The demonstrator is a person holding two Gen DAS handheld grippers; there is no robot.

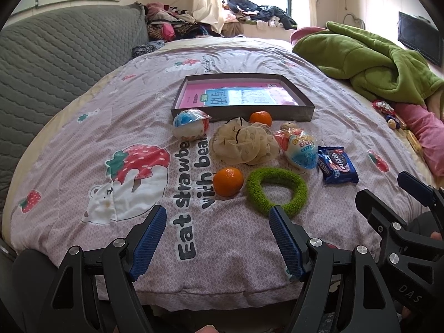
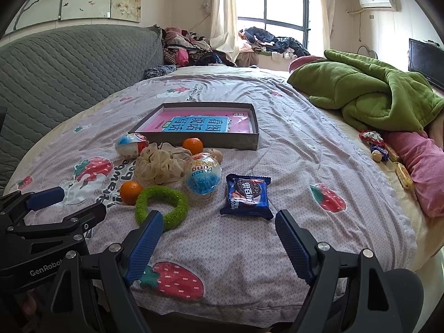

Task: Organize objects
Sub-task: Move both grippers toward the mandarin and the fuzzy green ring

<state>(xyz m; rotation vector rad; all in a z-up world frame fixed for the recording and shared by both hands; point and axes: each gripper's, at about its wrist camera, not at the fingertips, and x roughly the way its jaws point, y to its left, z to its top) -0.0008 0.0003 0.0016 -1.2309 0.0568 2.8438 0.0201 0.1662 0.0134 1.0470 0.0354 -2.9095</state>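
A big bed with a pink strawberry cover fills both views. Far left stands a grey padded headboard. Next comes a white bear picture with a strawberry printed on the cover.

In the middle lies a small pile of things. There are two wrapped egg toys, one on the left and one on the right. There are two oranges, the near one and the far one. Between them lies one cream frilly scrunchie. One fuzzy green ring lies just beside the near orange. Something small and tan peeks out behind the right egg; it may be a little toy. One blue cookie pack lies to the right of them all.

Behind the pile sits one flat grey box with a pink book inside.

On the right lie a green blanket and a pink pillow.

The left gripper hangs wide apart, holding nothing, over the cover near the ring. The right gripper is wide apart too, empty, near the cookie pack.
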